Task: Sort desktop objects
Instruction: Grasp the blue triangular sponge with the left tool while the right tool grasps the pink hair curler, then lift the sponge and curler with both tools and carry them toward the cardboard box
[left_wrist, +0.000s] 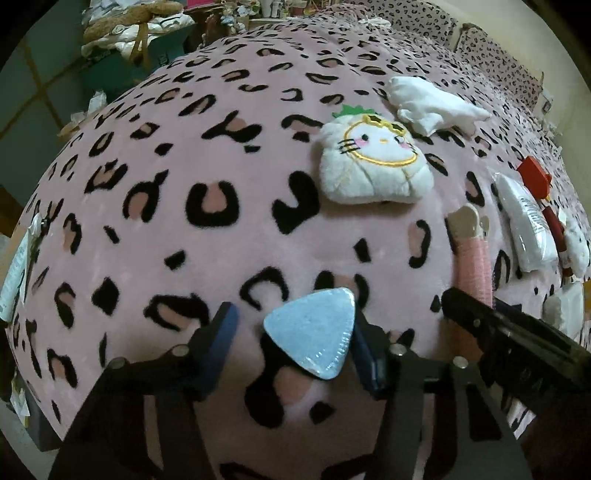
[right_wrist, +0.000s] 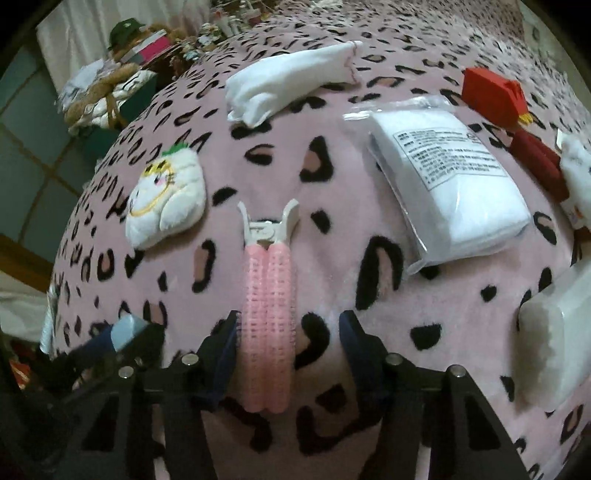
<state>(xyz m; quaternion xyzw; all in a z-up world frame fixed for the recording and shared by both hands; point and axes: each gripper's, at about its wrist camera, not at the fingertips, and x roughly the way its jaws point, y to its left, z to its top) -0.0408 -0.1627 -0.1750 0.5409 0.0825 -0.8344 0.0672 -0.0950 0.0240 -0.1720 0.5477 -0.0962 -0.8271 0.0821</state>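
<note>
A pink leopard-print blanket (left_wrist: 207, 155) is seen spread over a bed, with small items scattered across it. In the left wrist view, a pale blue triangular pad (left_wrist: 314, 332) is framed by the left gripper (left_wrist: 295, 343); its right finger (left_wrist: 365, 354) is seen against the pad's edge, while a gap is left at the left finger (left_wrist: 221, 332), so no firm grip is shown. In the right wrist view, a pink hair-roller clip (right_wrist: 266, 314) is straddled by the right gripper (right_wrist: 288, 350), its left finger (right_wrist: 225, 343) touching the roller and its right finger (right_wrist: 354, 343) standing clear; the clip is not clamped and lies flat on the blanket, pointing to 12 o'clock.

From the clip, a white cat plush (right_wrist: 166, 206) is placed at 10 o'clock, a folded white cloth (right_wrist: 288, 81) at 12 o'clock, and a bagged white pack (right_wrist: 450, 184) at 2 o'clock. A red box (right_wrist: 491, 96) is seen beyond the pack, and a white plastic case (right_wrist: 554, 332) lies at 3 o'clock. Cluttered shelves (right_wrist: 122, 85) are glimpsed past the bed's far edge.
</note>
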